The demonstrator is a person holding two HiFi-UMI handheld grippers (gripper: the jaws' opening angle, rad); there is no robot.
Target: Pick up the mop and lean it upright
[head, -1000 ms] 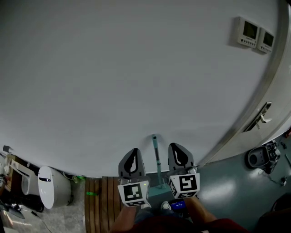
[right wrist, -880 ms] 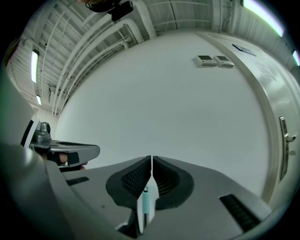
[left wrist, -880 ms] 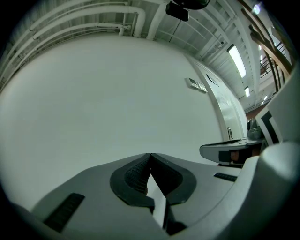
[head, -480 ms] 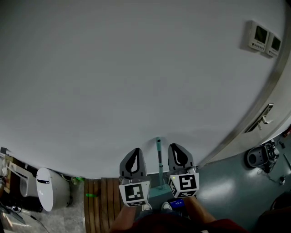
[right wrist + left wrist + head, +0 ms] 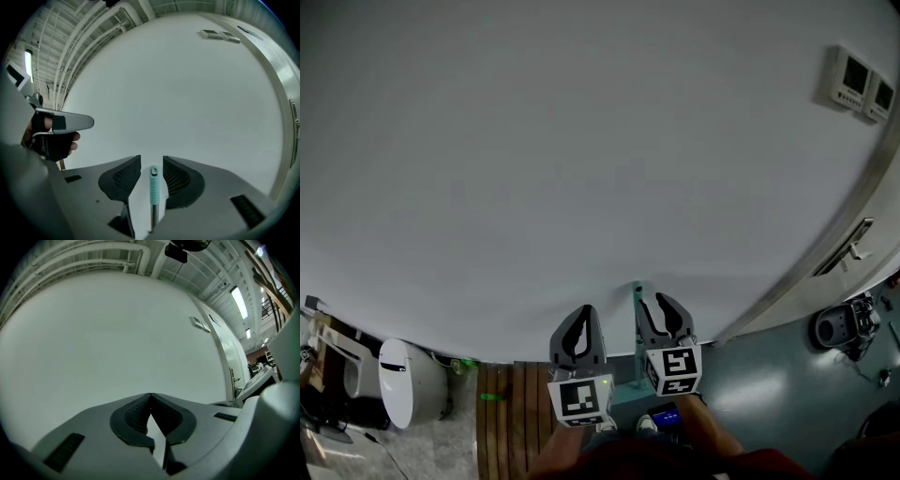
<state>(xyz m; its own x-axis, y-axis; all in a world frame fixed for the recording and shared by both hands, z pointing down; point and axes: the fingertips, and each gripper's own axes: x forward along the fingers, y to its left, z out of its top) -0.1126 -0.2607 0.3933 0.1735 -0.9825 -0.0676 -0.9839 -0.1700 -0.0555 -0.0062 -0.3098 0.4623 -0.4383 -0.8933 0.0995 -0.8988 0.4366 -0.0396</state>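
Note:
The mop stands upright against the white wall. Its thin handle with a teal grip (image 5: 637, 305) rises from the teal mop head (image 5: 623, 392) on the floor. In the right gripper view the teal grip (image 5: 153, 183) stands between the jaws of my right gripper (image 5: 151, 161), which have just been opening. The pads stand apart on either side and do not press on it. My right gripper (image 5: 659, 307) sits just right of the handle. My left gripper (image 5: 578, 323) hangs left of the handle, shut and empty, its tips meeting (image 5: 150, 394).
A white lidded bin (image 5: 405, 389) stands at the left, next to a wooden slatted floor strip (image 5: 502, 422). A door with a lever handle (image 5: 853, 251) is at the right, two wall control panels (image 5: 858, 82) above it. A dark round device (image 5: 834, 328) lies on the grey floor.
The right gripper's jaws have parted around the mop handle and the gripper has sunk a little. The handle's top has shifted slightly right and stays upright. The left gripper barely moved.

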